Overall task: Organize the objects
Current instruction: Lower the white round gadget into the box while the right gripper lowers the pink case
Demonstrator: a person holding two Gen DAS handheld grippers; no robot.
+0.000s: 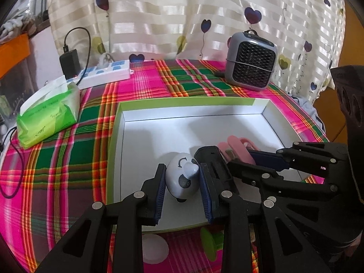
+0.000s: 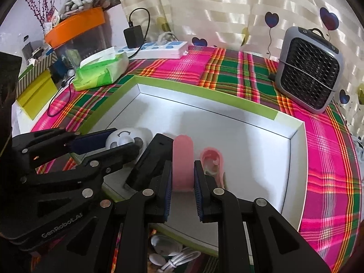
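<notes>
Both loads down in white tray (image 1: 159, 136): left tongs (image 1: 182, 185) flanking panda toy (image 1: 182, 179), contact unclear; right tongs (image 2: 182, 183) pinching pink clip (image 2: 183, 163); release next.

Both tools are matte black: the left gripper (image 1: 182, 179) and right gripper (image 2: 182, 177) carry ribbed blue pads (image 2: 168, 195), silver round screws (image 1: 97, 205), triangular cut-outs, and white "GenRobot.AI" lettering (image 2: 61, 225) on the near-left linkage.

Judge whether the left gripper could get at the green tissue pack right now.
Probably not yet: the left gripper has the white egg-shaped toy between its fingers inside the box. The tissue pack itself lies unobstructed on the cloth.
</notes>
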